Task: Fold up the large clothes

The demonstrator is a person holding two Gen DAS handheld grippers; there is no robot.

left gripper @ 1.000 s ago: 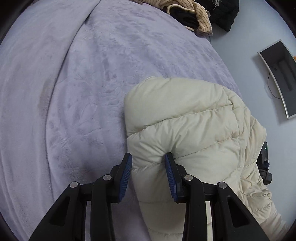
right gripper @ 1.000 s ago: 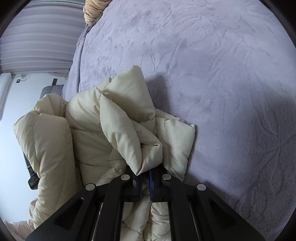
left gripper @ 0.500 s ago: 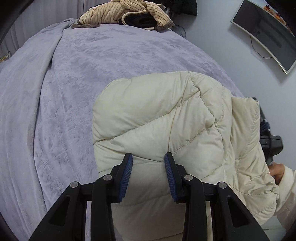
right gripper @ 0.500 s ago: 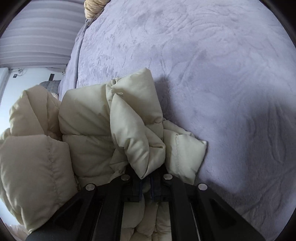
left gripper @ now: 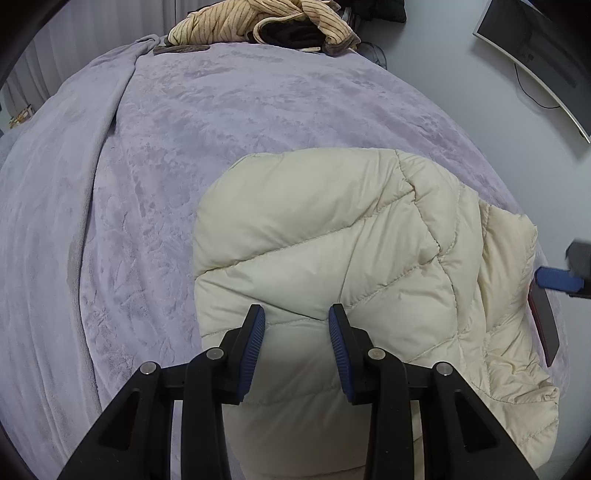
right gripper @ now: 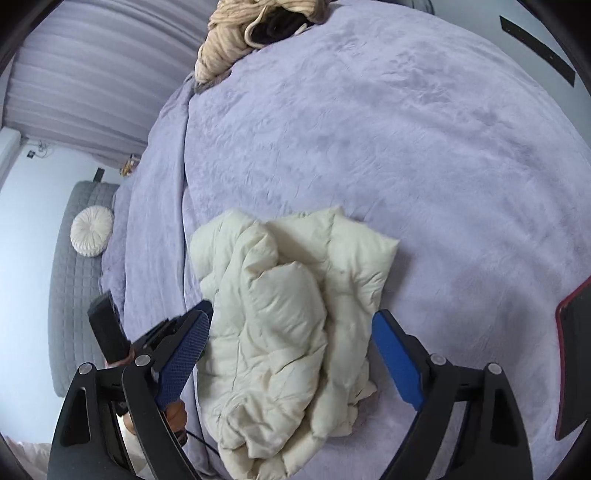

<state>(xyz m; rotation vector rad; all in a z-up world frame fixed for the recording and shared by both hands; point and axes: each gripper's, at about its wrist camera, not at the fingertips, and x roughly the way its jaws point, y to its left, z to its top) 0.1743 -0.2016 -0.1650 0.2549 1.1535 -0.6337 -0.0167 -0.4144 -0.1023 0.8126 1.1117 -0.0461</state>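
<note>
A cream quilted puffer jacket [left gripper: 332, 251] lies folded in a thick bundle on the lilac blanket [left gripper: 147, 166] of a bed. My left gripper [left gripper: 297, 321] is open just above the jacket's near part, holding nothing. In the right wrist view the jacket [right gripper: 288, 302] lies crumpled in a heap on the blanket [right gripper: 406, 147]. My right gripper [right gripper: 291, 328] is wide open above it, with the fingers on either side and apart from the cloth. The left gripper [right gripper: 184, 325] shows at the jacket's left edge there.
A pile of striped tan and dark clothes [left gripper: 266, 22] lies at the bed's far end. A curved monitor [left gripper: 535, 55] stands right of the bed. A dark red-edged tablet [right gripper: 576, 365] lies at the right. A grey couch with a round cushion [right gripper: 91, 236] stands left.
My right gripper has opened and let go of the jacket, then drawn back and up. My left gripper has lifted and tilted up, staying open over the jacket.
</note>
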